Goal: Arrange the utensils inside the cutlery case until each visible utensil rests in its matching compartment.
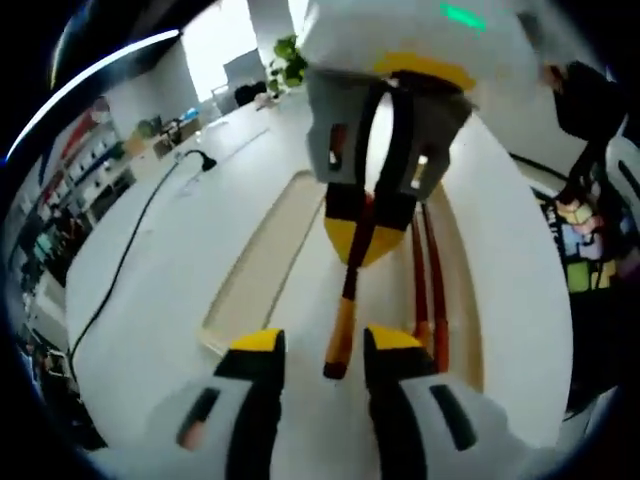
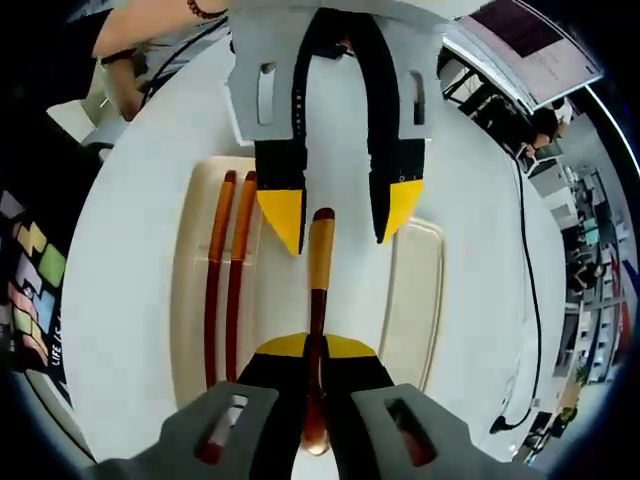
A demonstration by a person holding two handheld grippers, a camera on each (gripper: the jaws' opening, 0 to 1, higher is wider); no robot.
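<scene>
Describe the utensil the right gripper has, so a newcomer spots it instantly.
On the white table lies a cream cutlery case. The right gripper is shut on a utensil over the case's middle. Unlike the two all-red chopsticks lying beside it in the case, it has a dark red shaft with an orange end, pointing at the open left gripper.

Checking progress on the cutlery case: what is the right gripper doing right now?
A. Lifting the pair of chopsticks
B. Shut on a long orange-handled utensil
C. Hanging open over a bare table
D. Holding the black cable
B: in the right gripper view the right gripper fingers pinch the orange-handled utensil above the cutlery case, while the chopsticks lie in their slot.
</scene>
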